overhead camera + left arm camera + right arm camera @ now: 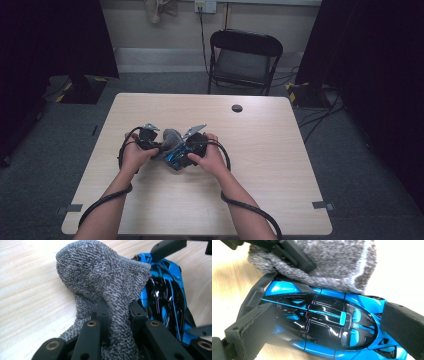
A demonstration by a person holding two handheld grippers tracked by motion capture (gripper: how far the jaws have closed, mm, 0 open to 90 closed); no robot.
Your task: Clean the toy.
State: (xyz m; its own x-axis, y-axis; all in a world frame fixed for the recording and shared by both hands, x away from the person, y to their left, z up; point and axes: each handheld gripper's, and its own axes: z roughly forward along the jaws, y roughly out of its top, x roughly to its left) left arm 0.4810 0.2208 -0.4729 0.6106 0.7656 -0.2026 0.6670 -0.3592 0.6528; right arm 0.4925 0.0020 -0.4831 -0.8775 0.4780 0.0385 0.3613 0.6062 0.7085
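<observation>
One grey sock [105,282] in left claw [117,315], one blue toy car [322,322] in right claw [324,325]

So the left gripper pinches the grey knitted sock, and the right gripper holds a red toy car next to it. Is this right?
Not quite: the toy car is blue and black, not red, as the right gripper view shows. The rest stands: the left gripper pinches the grey knitted sock, and the right gripper holds the car between its jaws, right beside the sock.

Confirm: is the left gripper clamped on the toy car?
No, the left gripper pinches the grey knit sock; the blue toy car lies beside it.
</observation>
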